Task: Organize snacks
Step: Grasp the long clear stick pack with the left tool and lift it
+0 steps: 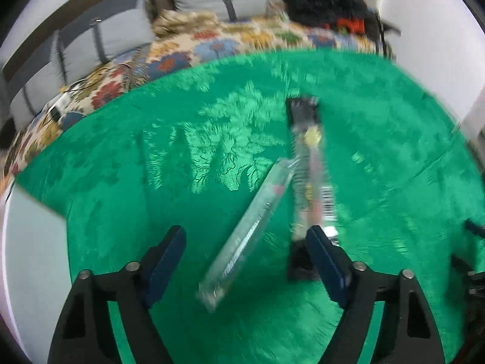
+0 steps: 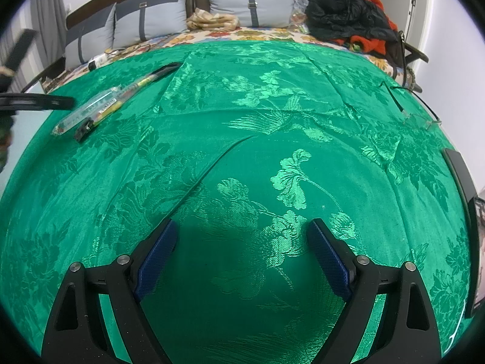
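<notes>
A: We counted two long snack packets on the green cloth (image 2: 242, 151) covering the bed: a clear packet (image 1: 247, 233) and a black-ended packet (image 1: 309, 166). They lay in a narrow V, touching near their far ends, toward the cloth's left side in the right wrist view.

B: Labels? We noted printed lettering on the clear packet (image 2: 91, 110) and a barcode-like strip on the other, but blur kept us from reading either.

A: Left gripper (image 1: 245, 248): jaws spread, nothing pinched. The clear packet lay between them on the cloth; the right blue pad overlapped the black-ended packet's near end, contact uncertain.

B: Right gripper (image 2: 242, 251): jaws spread wide over bare cloth, well apart from both packets. We counted three grey pillows (image 2: 251, 3) at the headboard.
</notes>
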Available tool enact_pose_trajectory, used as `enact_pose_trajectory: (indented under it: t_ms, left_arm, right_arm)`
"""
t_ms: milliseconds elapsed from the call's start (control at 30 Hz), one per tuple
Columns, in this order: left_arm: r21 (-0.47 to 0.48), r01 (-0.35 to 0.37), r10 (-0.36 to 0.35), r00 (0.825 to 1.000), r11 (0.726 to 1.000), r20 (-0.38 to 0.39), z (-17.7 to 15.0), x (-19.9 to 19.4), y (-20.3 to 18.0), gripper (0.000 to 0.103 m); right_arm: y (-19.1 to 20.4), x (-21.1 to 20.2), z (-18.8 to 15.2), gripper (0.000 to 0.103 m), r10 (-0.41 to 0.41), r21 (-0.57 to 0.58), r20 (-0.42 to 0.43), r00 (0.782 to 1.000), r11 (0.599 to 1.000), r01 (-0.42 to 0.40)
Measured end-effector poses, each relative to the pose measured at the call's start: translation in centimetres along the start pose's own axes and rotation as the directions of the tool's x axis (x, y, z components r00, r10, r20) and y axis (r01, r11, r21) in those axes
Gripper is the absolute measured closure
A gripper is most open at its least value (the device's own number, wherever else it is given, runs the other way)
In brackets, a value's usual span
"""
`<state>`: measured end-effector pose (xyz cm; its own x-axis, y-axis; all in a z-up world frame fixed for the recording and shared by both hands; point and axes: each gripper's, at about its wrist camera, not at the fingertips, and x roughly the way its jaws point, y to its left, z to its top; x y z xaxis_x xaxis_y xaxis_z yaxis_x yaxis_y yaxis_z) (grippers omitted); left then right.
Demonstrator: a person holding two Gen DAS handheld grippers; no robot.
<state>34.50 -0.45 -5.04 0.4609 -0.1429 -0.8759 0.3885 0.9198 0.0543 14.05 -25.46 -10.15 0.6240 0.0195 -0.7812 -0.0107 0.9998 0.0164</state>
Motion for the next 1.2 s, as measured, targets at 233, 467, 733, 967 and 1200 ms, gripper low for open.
enact_pose_trajectory:
  t_ms: [233, 467, 733, 967, 1200]
  left_arm:
    - [-0.016, 0.083, -0.083, 0.996, 0.996, -0.022, 0.7, 2.6, 0.3, 0.081]
    - [-0.168, 0.018, -0.015, 1.000, 0.986, 0.014, -2.5, 1.1, 2.1, 0.085]
    - [-0.273, -0.007, 0.007, 1.000, 0.962, -0.002, -12.8, -4.6, 2.3, 0.085]
    - [-0.263, -0.029, 0.034, 0.999, 0.964, 0.014, -17.2, -6.9, -0.2, 0.082]
    - [-0.235, -0.086, 0.108, 0.991, 0.968, 0.081, -17.2, -6.1, -1.4, 0.029]
  right_arm:
    - [0.0, 0.0, 0.0, 0.012, 0.005, 0.002, 0.001, 1.000, 1.000, -0.005]
    - [0.1, 0.0, 0.0, 0.012, 0.011, 0.006, 0.003, 1.000, 1.000, -0.011]
    - [0.1, 0.0, 0.0, 0.012, 0.008, 0.004, 0.002, 1.000, 1.000, -0.008]
    - [0.2, 0.0, 0.0, 0.012, 0.005, 0.001, 0.001, 1.000, 1.000, -0.005]
    - [0.2, 0.0, 0.0, 0.012, 0.006, 0.002, 0.002, 1.000, 1.000, -0.006]
